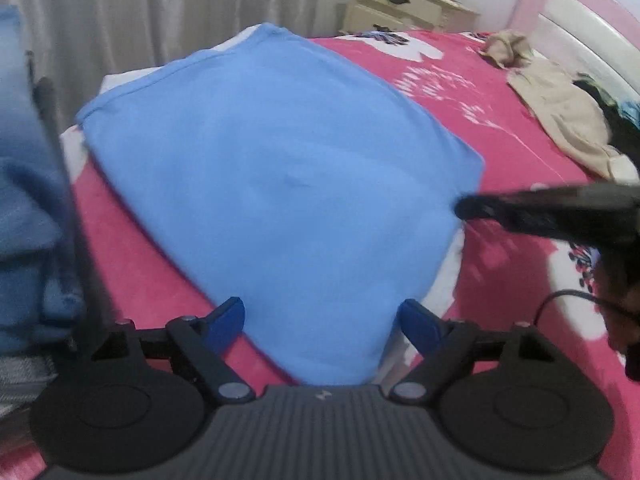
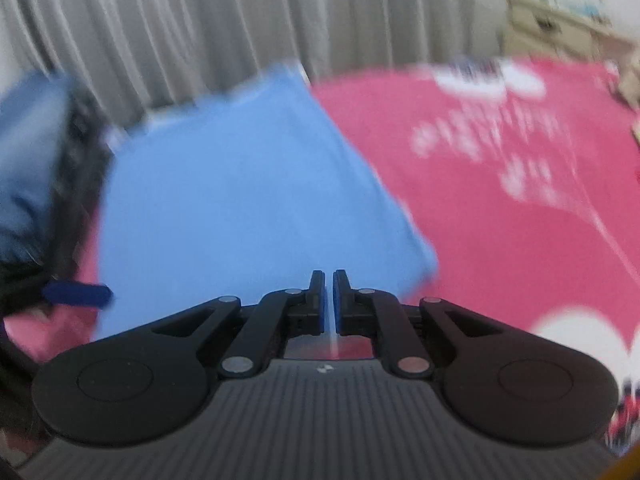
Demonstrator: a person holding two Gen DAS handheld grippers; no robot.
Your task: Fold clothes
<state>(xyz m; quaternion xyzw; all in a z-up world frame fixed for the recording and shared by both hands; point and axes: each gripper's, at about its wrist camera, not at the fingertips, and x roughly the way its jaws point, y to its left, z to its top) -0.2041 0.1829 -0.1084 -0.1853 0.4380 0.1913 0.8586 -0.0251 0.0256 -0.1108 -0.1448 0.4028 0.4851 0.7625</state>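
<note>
A light blue garment [image 1: 276, 176] lies folded flat on the pink bed sheet [image 1: 500, 128]. My left gripper [image 1: 322, 322] is open, its blue pads either side of the garment's near corner, holding nothing. My right gripper [image 2: 329, 300] is shut with only a thin slit between its pads, and nothing shows between them; it hovers over the garment's [image 2: 240, 200] near right edge. In the left wrist view the right gripper [image 1: 464, 208] comes in from the right and its tip reaches the garment's right corner. The right wrist view is blurred.
A beige garment [image 1: 568, 120] and dark clothes lie at the far right by the pink and white headboard [image 1: 580, 28]. A cream nightstand [image 1: 404, 4] stands behind the bed. Grey curtains [image 1: 160, 12] hang at the back. Blue fabric [image 1: 24, 200] is bunched at the left.
</note>
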